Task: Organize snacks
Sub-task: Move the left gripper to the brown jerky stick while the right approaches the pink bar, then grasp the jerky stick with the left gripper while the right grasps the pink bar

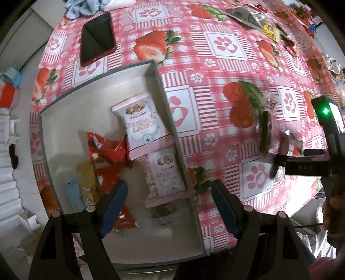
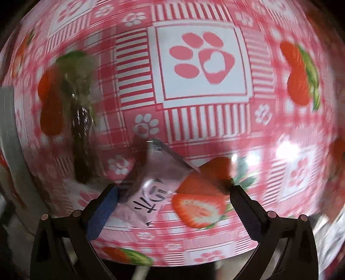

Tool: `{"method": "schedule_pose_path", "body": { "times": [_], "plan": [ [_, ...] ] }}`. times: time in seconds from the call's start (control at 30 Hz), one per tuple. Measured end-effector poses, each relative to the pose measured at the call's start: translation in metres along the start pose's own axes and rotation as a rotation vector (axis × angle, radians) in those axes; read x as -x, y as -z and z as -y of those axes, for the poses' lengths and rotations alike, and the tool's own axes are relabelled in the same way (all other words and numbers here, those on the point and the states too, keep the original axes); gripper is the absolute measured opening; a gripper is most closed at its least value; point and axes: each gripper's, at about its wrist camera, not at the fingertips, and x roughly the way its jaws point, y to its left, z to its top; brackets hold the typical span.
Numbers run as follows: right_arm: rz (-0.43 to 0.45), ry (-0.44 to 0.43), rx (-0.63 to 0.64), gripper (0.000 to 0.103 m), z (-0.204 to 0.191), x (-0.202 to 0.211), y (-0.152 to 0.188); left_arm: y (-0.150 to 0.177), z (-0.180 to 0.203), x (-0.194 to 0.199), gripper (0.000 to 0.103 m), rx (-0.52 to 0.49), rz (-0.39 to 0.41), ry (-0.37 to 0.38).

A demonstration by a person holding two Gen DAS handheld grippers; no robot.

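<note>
A grey box on the tablecloth holds two pink-and-white snack packets, red wrappers and a yellow one. My left gripper is open and empty, above the box's right wall. My right gripper is open over the tablecloth; a small pink packet lies between its fingers, against the left pad. A dark snack in clear wrap lies to its left; it also shows in the left wrist view. The right gripper's body shows at the right of the left wrist view.
A black phone lies beyond the box. Several snack packets lie at the table's far right. A blue cloth is at the far edge. The table edge runs along the left and near sides.
</note>
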Motion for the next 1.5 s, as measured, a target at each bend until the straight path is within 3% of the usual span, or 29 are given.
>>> {"method": "schedule_pose_path", "body": {
  "times": [0.4, 0.5, 0.73, 0.83, 1.0, 1.1, 1.23, 1.5],
  "plan": [
    [-0.001, -0.014, -0.074, 0.103, 0.117, -0.007, 0.018, -0.015, 0.04, 0.001, 0.083, -0.061, -0.008, 0.013],
    [0.033, 0.022, -0.016, 0.103, 0.128, -0.003, 0.021, -0.02, 0.055, 0.001, 0.083, -0.086, -0.006, 0.012],
    [0.108, 0.097, 0.263, 0.103, 0.107, 0.009, 0.023, -0.03, 0.087, 0.0, 0.083, -0.114, -0.016, 0.0],
    [0.118, 0.093, 0.293, 0.103, 0.11, 0.009, 0.02, -0.027, 0.091, -0.001, 0.083, -0.112, -0.028, -0.009],
    [0.122, 0.077, 0.184, 0.103, 0.142, 0.015, 0.0, -0.018, 0.102, -0.007, 0.083, -0.094, -0.04, -0.012],
    [0.086, 0.039, 0.071, 0.103, 0.187, 0.013, -0.005, -0.016, 0.107, -0.014, 0.083, -0.09, -0.042, -0.007],
    [0.055, 0.002, 0.028, 0.103, 0.237, 0.01, -0.003, -0.022, 0.124, -0.024, 0.083, -0.099, -0.044, -0.004],
    [0.038, -0.059, 0.005, 0.103, 0.265, 0.007, 0.003, -0.058, 0.152, -0.044, 0.083, -0.088, -0.047, -0.018]
  ]
}}
